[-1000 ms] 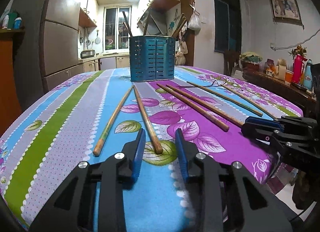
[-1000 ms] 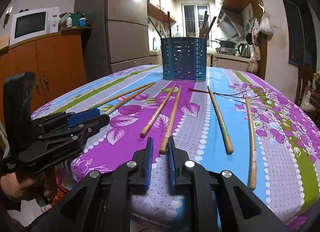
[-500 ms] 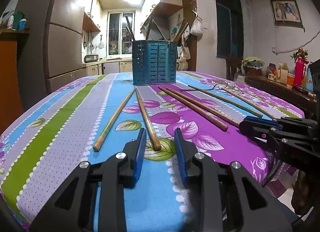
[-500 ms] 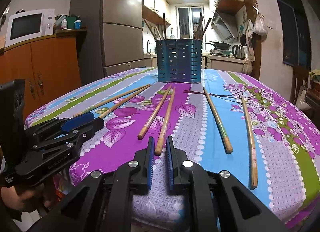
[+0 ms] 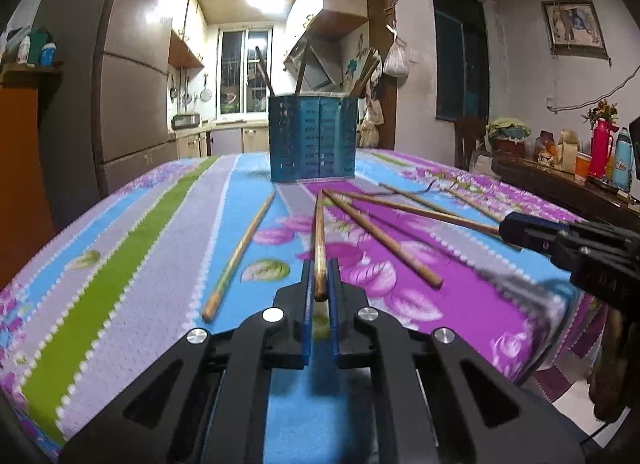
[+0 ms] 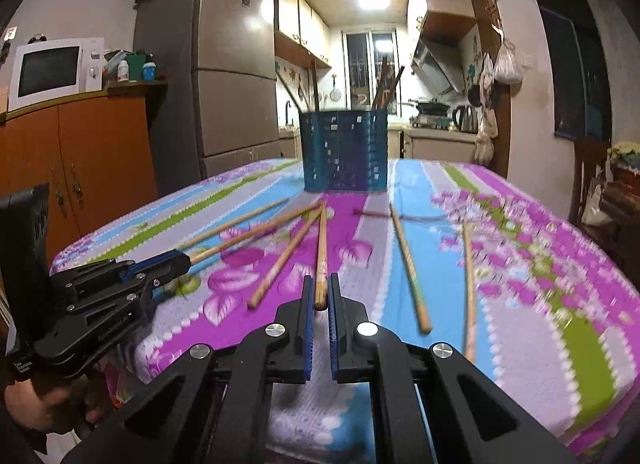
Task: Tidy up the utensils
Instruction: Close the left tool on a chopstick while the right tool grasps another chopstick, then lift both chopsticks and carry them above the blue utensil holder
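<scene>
My black claws carry blue pads [image 5: 306,316]. Before the teal slotted utensil holder [image 5: 313,139], the tablecloth [image 5: 120,264] runs in green, blue and grey stripes with purple flowers, under tan wooden chopsticks [image 5: 236,254].

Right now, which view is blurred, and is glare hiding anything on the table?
Right wrist view: motion blur smears the tablecloth and the loose chopsticks on its right, though the gripped chopstick reads fine. Left wrist view: sharper, only the right gripper edge smears. Both: ceiling-light glare stays high, off the table; fisheye bends the edges.
</scene>
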Available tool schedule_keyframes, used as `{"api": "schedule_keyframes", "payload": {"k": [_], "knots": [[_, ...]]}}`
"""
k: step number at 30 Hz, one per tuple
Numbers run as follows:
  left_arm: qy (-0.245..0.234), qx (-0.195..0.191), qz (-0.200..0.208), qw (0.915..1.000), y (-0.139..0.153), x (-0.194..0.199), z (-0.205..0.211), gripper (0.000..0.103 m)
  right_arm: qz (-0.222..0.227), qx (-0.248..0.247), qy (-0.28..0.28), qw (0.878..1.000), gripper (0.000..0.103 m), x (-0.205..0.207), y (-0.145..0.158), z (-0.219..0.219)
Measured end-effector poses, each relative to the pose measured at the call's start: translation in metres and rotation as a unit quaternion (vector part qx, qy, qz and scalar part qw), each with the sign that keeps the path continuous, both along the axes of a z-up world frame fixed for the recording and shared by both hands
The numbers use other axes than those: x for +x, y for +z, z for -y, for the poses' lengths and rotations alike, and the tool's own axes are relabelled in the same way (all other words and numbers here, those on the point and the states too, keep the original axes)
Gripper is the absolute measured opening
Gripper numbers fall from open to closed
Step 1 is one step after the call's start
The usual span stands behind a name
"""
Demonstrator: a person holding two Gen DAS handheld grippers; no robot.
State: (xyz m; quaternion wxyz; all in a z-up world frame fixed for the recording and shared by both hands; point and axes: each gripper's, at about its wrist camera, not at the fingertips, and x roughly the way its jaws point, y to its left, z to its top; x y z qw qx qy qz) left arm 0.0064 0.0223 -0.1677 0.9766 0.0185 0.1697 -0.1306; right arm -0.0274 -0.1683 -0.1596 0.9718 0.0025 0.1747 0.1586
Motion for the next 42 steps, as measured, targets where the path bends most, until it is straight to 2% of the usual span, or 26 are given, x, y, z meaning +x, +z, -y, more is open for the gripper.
{"api": "schedule_keyframes", "payload": {"k": [10,17,23,30,35,42], "knots": [[-0.006,-0.008,0.092,0.9957,0.076,-0.001,0.0,0.005,0.091,-0.013,0.034,0.995,0.007,-0.005,0.08,0.008],[-0.021,-0.013,0.134,0.9907,0.124,0.022,0.008,0.005,0.104,-0.001,0.059,0.993,0.007,0.025,0.122,0.017],[-0.037,-0.011,0.13,0.9907,0.147,0.05,0.014,0.005,0.08,0.007,0.075,0.994,0.007,0.066,0.142,0.02],[-0.049,-0.009,0.123,0.9911,0.169,0.07,0.017,0.005,0.058,-0.011,0.087,0.994,0.007,0.099,0.167,0.011],[-0.054,0.008,0.125,0.9906,0.192,0.072,0.025,0.005,0.064,-0.012,0.086,0.994,0.007,0.109,0.192,0.011],[-0.053,0.024,0.102,0.9931,0.221,0.079,0.023,0.005,0.086,-0.008,0.075,0.993,0.007,0.122,0.224,0.021]]}}
